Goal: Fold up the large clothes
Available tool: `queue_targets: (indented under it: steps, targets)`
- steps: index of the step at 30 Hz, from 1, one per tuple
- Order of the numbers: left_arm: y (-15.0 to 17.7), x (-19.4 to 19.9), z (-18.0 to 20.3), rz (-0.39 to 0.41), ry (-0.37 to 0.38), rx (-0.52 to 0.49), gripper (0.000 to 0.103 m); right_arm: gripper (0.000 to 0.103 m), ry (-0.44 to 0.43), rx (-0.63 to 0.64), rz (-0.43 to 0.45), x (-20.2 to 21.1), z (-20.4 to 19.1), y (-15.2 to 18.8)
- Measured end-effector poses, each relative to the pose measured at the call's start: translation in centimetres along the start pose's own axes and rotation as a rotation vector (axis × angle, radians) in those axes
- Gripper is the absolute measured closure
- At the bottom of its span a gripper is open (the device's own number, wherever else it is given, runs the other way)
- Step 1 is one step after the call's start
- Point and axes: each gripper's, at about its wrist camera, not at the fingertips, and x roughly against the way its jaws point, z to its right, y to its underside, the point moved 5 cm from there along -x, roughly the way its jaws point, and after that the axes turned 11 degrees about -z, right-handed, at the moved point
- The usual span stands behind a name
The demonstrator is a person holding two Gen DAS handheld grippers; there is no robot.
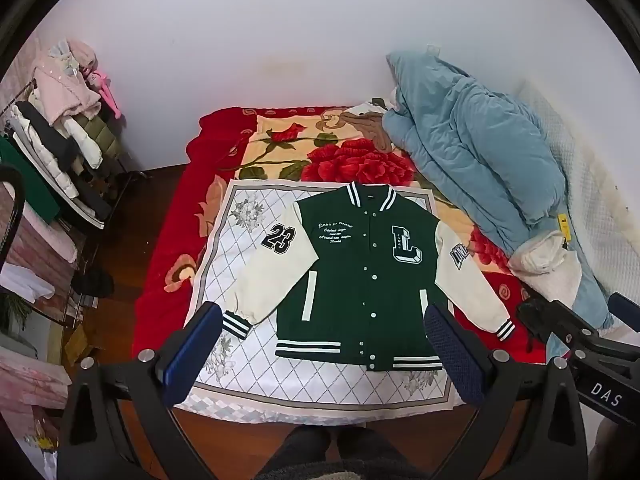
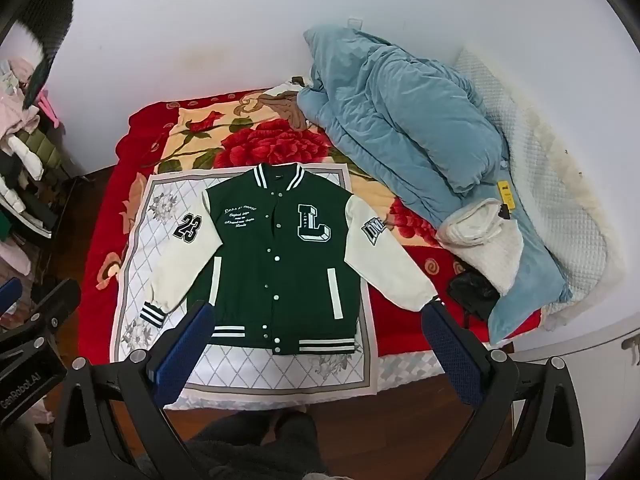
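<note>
A green varsity jacket with cream sleeves, a white "L" and a "23" patch lies flat, front up and snapped shut, on a white diamond-patterned cloth on the bed. It also shows in the right wrist view. My left gripper is open and empty, held above the jacket's hem. My right gripper is open and empty, also above the hem. The right gripper's body shows at the right edge of the left wrist view.
A red floral blanket covers the bed. A blue quilt is heaped along the right side against the wall. A rack piled with clothes stands at the left. Wooden floor runs beside the bed.
</note>
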Motion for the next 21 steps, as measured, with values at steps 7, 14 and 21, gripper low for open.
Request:
queue_targets:
  steps: [7, 14, 21]
  targets:
    - [0.0, 0.1, 0.1, -0.002, 0.004, -0.005, 0.0, 0.0, -0.005, 0.004, 0.002, 0.1, 0.0, -0.3]
    - [0.0, 0.0, -0.1, -0.009, 0.001, 0.004, 0.0, 0.0, 0.008, 0.013, 0.009, 0.8, -0.1, -1.6]
    - [-0.2, 0.0, 0.0, -0.003, -0.001, 0.003, 0.0, 0.0, 0.01, 0.016, 0.015, 1.0, 0.0, -1.4]
